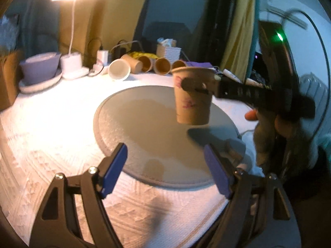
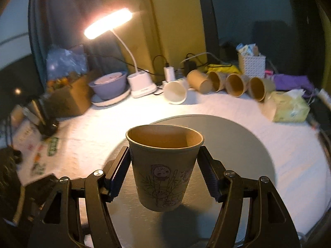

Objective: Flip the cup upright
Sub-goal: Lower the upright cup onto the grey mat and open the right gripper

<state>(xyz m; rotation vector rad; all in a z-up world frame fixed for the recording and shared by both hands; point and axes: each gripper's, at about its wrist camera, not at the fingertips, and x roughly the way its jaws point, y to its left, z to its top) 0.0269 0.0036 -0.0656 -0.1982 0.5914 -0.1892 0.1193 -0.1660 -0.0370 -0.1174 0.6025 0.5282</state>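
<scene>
Right wrist: right gripper [image 2: 163, 173] clamps upright cup [image 2: 163, 169] above mat [image 2: 248, 144].

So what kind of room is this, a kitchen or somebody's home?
Probably a lived-in home room, not a lab: a lit desk lamp, yellow curtains and a tissue pack surround a cloth-covered table where the right gripper holds a paper cup.
</scene>
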